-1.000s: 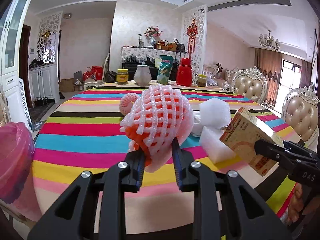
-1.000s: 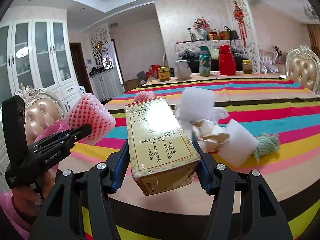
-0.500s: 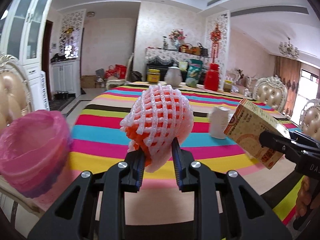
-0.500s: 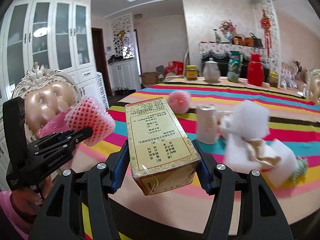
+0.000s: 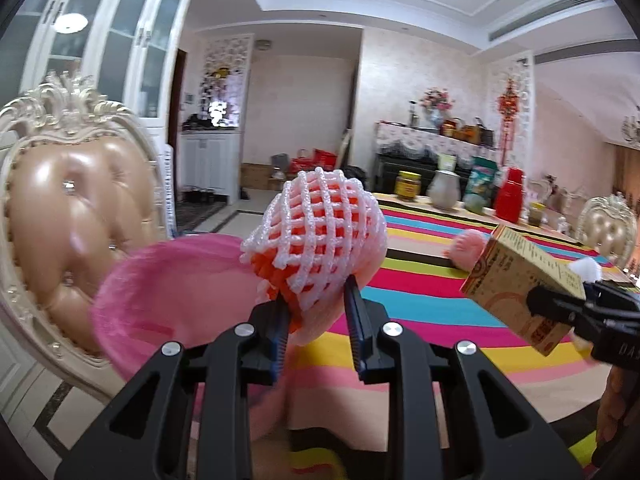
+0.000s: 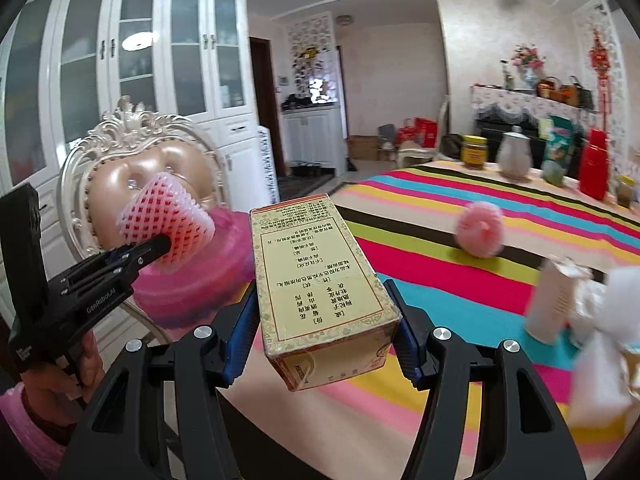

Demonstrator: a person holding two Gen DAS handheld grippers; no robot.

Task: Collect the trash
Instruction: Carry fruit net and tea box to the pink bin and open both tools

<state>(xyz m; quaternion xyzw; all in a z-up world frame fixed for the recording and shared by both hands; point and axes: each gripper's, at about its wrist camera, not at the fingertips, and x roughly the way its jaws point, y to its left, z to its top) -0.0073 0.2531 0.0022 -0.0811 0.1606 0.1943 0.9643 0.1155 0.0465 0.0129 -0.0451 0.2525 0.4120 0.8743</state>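
Note:
My left gripper is shut on a white-and-pink foam fruit net with orange showing through its mesh; it hangs just right of the rim of a pink-lined bin. From the right wrist view the same net sits in front of the pink bin. My right gripper is shut on a yellow printed cardboard box, held above the striped table's near edge. That box shows at the right of the left wrist view.
An ornate tan chair stands behind the bin. On the striped tablecloth lie a pink foam ball, a white carton and white foam scraps. Jars, a jug and a red flask stand at the far edge.
Both grippers have swung left with their loads, away from the table's middle. The pink bin and the tan chair have come into view close to the foam net.

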